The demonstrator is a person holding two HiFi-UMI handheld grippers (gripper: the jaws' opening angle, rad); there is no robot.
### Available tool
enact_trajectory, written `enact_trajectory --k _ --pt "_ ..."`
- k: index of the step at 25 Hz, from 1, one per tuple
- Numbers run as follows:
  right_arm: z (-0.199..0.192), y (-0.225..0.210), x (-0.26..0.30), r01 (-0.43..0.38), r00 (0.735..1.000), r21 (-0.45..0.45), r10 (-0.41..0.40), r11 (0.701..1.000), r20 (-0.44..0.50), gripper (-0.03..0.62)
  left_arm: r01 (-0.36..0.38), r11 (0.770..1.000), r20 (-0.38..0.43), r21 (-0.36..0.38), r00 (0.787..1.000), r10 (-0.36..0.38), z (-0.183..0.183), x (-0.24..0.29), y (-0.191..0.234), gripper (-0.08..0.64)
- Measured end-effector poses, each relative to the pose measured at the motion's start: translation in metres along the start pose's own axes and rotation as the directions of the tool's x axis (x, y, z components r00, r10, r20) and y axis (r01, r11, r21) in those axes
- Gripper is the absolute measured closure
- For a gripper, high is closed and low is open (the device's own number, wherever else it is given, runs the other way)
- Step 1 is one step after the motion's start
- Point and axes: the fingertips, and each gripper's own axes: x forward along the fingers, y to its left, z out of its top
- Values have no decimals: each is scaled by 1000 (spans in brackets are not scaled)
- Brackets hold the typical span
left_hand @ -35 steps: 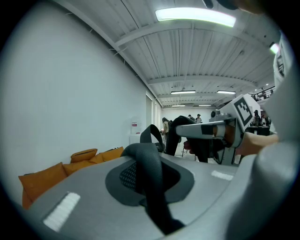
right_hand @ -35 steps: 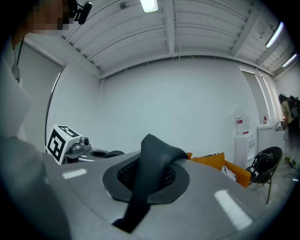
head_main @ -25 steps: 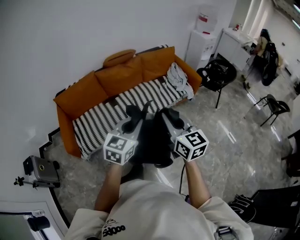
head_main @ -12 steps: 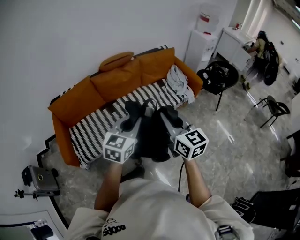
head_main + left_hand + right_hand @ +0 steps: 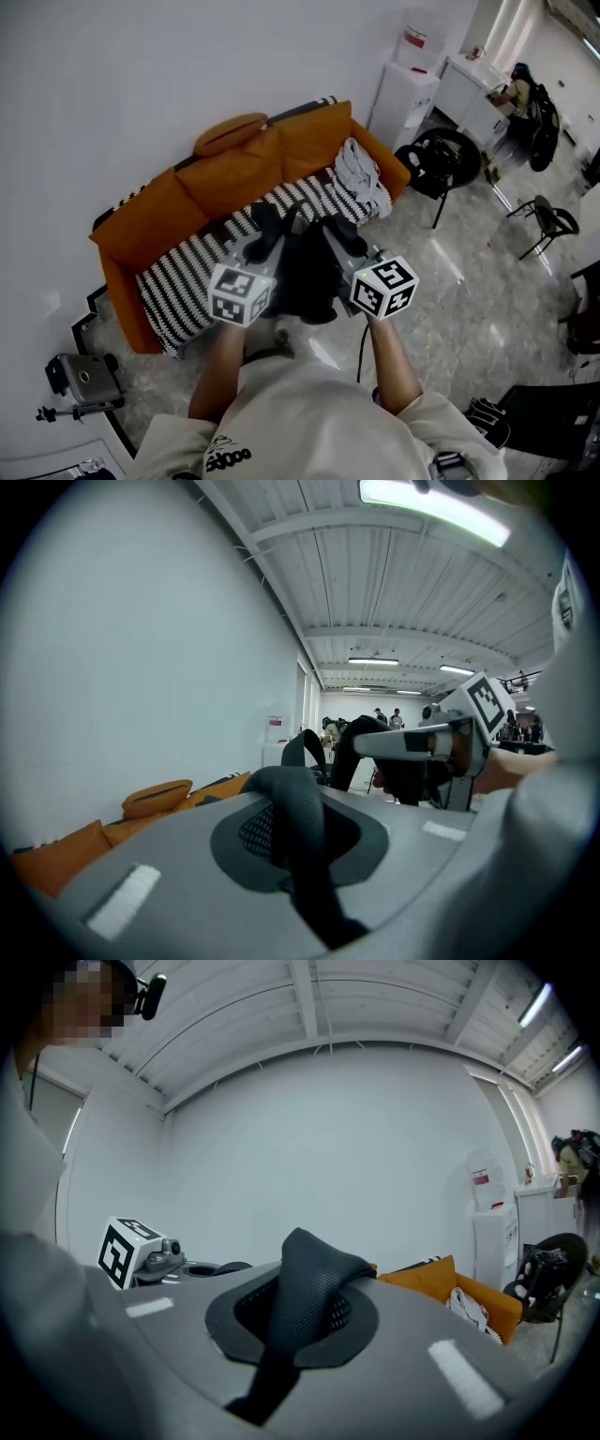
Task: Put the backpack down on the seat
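Hanging backpack (image 5: 305, 277) at striped sofa (image 5: 183, 272) edge, open floor (image 5: 469, 300) right

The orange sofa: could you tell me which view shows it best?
The head view: nearly the whole sofa shows there, striped cover and grey clothes included. The left gripper view catches only cushion tops at lower left; the right gripper view only one orange end.
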Motion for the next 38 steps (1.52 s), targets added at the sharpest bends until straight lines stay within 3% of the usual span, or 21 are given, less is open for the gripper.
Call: enact_trajectory --k 21,31,38 --pt "22 -71 123 73 997 70 -75 995 21 586 86 996 -28 -25 996 -86 15 86 107 528" --pt "25 -102 165 65 998 73 -65 995 3 584 85 996 -48 -30 995 -87 17 124 145 528" --pt "19 -134 195 20 999 89 -17 996 -33 586 54 998 -74 -41 996 -57 10 154 162 528"
